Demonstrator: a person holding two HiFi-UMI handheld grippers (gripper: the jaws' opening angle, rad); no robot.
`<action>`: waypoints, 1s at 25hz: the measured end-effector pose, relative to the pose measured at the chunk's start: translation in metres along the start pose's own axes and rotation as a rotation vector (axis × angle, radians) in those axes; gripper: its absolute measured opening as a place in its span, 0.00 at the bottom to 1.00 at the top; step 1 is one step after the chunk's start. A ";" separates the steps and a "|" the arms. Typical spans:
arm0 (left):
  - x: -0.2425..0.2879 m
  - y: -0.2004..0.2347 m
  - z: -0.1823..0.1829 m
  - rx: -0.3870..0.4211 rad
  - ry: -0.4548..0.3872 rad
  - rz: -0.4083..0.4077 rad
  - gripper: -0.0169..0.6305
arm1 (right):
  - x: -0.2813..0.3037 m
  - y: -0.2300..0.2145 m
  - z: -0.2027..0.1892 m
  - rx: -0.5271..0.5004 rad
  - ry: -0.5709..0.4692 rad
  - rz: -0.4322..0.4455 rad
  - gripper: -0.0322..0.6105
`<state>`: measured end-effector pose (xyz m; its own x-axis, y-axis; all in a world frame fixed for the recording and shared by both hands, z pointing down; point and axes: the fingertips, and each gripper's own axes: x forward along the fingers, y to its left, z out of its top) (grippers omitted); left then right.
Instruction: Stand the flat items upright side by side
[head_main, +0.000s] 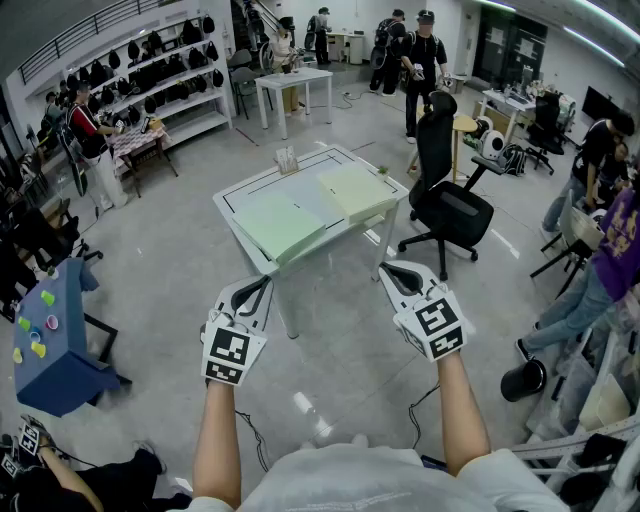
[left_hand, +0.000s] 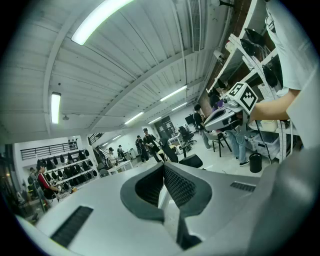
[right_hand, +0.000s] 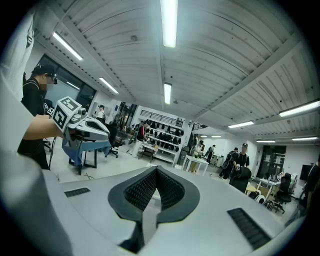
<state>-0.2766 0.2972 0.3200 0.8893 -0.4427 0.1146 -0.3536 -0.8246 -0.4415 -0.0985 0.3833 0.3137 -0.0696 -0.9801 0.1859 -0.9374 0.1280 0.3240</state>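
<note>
Two pale green flat items lie on a white table (head_main: 240, 200) ahead of me: one (head_main: 280, 226) near its front left, the other (head_main: 356, 190) to the right, reaching the table's right edge. A small rack (head_main: 287, 160) stands at the table's far side. My left gripper (head_main: 266, 282) and right gripper (head_main: 385, 269) hang over the floor short of the table, both shut and empty. In the left gripper view the left gripper (left_hand: 164, 166) has its pads together and the right gripper (left_hand: 226, 113) shows beyond. The right gripper view shows the right gripper (right_hand: 156, 170) closed, the left gripper (right_hand: 84, 125) at its left.
A black office chair (head_main: 446, 195) stands close to the table's right side. A blue table (head_main: 48, 335) with small coloured things is at the left. A black bin (head_main: 523, 379) sits on the floor at the right. Several people, another white table (head_main: 295, 82) and shelves (head_main: 150, 70) are farther off.
</note>
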 end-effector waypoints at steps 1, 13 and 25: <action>0.001 -0.003 0.000 -0.002 0.002 0.000 0.06 | -0.002 -0.002 -0.002 0.000 0.003 0.000 0.09; 0.026 -0.019 -0.005 -0.024 0.034 0.023 0.06 | -0.013 -0.025 -0.027 0.113 -0.030 0.080 0.09; 0.077 -0.032 0.001 -0.110 0.067 0.084 0.21 | 0.001 -0.085 -0.042 0.076 -0.078 0.117 0.27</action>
<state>-0.1968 0.2900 0.3421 0.8353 -0.5310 0.1423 -0.4587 -0.8159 -0.3520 -0.0043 0.3777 0.3256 -0.2030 -0.9685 0.1444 -0.9444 0.2326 0.2325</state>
